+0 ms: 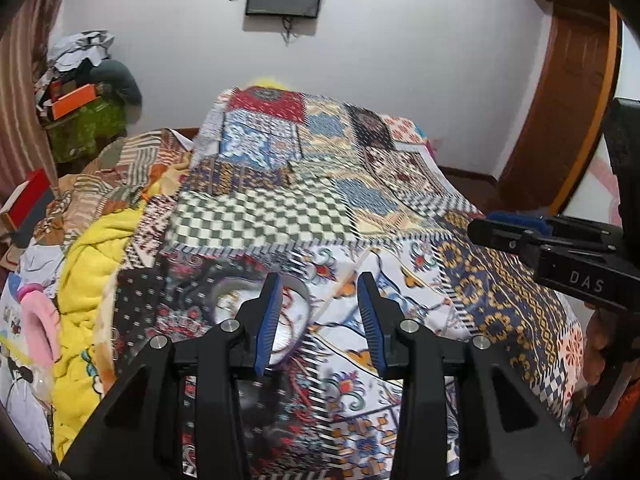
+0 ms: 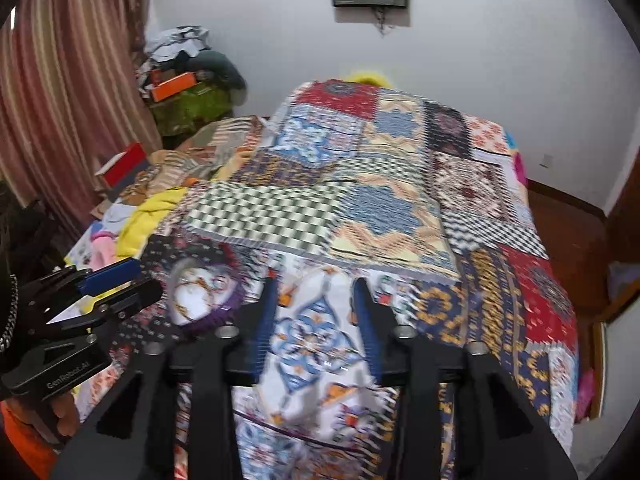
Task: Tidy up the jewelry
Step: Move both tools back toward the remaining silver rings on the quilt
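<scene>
On the patchwork-print bedspread (image 1: 280,208), many-coloured cotton laid over a bed: one round ring-shaped item, apparently a bangle (image 1: 256,320), pale or translucent on one side and wound with purple thread on the other, lying flat near the spread's near edge; motion blur hides its detail. Left gripper (image 1: 320,320), black frame with blue ribbed pads, jaws spread, empty; the bangle lies just under and beside its left finger (image 1: 267,320), not between the pads. Right gripper (image 2: 316,324), same make, jaws spread, empty, over bare patterned cloth, the bangle (image 2: 200,296) to its left. Adjacent: yellow fleece blanket (image 1: 88,280), piled clothing. No jewellery box or tray is visible. Step, judged: approach before the first pick-up. Next move calls for centring the left jaws across the bangle's rim, lowering to the cloth, then closing without gathering fabric.
</scene>
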The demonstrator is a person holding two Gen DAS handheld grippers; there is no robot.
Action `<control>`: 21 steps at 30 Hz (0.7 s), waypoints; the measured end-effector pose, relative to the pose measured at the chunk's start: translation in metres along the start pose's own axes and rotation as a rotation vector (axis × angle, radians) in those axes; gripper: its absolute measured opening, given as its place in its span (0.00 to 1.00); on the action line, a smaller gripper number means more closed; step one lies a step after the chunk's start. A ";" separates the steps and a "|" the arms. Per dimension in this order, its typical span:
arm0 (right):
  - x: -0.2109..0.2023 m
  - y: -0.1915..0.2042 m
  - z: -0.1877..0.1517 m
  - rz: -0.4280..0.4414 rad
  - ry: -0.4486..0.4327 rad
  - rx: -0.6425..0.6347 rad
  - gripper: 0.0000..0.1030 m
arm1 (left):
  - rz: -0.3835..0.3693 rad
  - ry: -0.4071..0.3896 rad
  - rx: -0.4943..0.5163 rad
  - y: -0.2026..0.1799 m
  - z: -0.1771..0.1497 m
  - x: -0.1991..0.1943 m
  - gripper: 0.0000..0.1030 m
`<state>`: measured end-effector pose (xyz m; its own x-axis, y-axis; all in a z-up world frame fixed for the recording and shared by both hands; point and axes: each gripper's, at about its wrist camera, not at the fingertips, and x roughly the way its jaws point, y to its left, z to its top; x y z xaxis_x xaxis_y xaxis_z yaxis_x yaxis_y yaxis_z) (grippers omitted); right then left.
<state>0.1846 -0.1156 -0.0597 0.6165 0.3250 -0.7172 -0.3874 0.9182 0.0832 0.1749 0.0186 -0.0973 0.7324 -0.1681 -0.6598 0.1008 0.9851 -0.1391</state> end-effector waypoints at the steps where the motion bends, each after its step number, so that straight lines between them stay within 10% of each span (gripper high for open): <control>1: -0.001 -0.004 -0.003 -0.013 -0.003 0.004 0.45 | -0.005 0.008 0.006 -0.004 -0.001 0.003 0.38; 21: 0.022 -0.046 -0.072 -0.051 0.144 0.040 0.46 | -0.052 0.275 0.067 -0.042 -0.061 0.088 0.39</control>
<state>0.1666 -0.1672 -0.1288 0.5287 0.2449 -0.8127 -0.3291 0.9417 0.0697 0.1935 -0.0399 -0.1943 0.5163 -0.2123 -0.8297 0.1843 0.9736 -0.1345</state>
